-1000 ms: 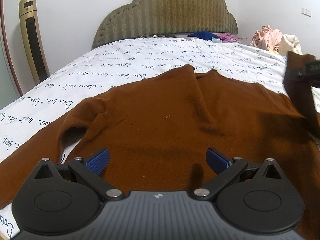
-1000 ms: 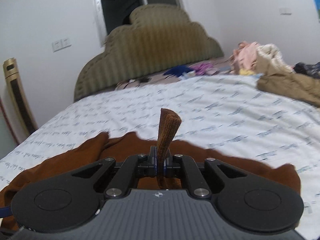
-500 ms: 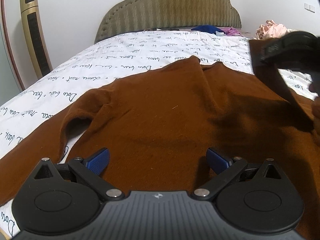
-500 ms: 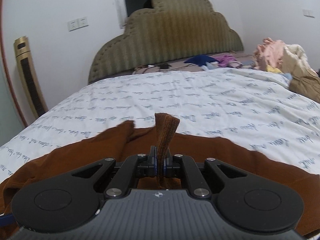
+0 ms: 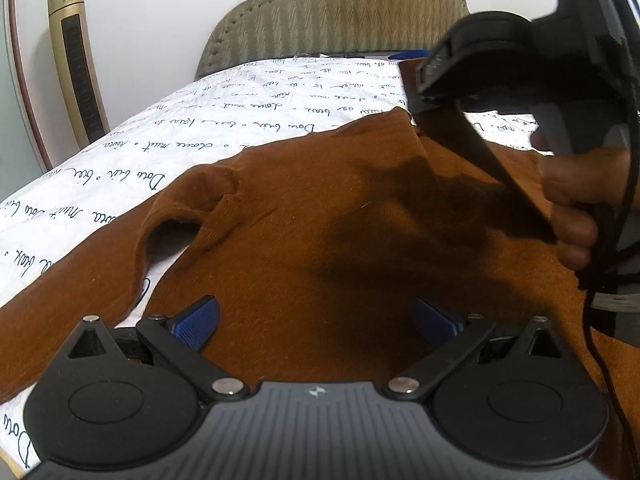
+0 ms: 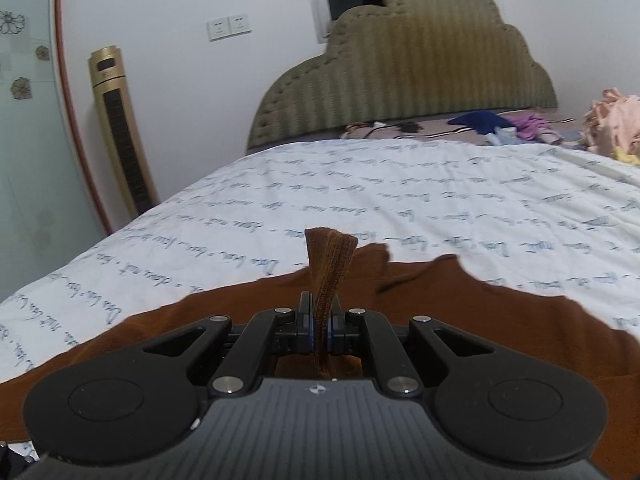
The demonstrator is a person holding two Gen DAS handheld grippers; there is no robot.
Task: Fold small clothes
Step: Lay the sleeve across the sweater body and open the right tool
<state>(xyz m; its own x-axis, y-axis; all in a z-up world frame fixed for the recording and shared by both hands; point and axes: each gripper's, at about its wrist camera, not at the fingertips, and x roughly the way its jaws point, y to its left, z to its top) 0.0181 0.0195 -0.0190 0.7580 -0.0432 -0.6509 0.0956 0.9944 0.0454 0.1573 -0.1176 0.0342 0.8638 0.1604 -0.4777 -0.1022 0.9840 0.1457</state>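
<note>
- A brown sweater [image 5: 320, 216] lies spread on the bed [image 5: 248, 112], over a white sheet printed with script.
- The left gripper [image 5: 316, 320] hovers low over the sweater's near part, its blue fingers [image 5: 198, 320] spread wide and grasping nothing.
- The right gripper [image 6: 319, 328] has its fingers clenched on a sleeve cuff [image 6: 330, 264], which sticks up between them.
- In the left view, the sleeve hangs taut from the right gripper above the sweater's right side, with a hand [image 5: 572, 208] behind it.
- A headboard [image 6: 404, 80] and loose clothes [image 6: 612, 120] lie beyond.

left gripper [image 5: 316, 320]: jaws wide apart | right gripper [image 6: 320, 330]: jaws clamped, raised
</note>
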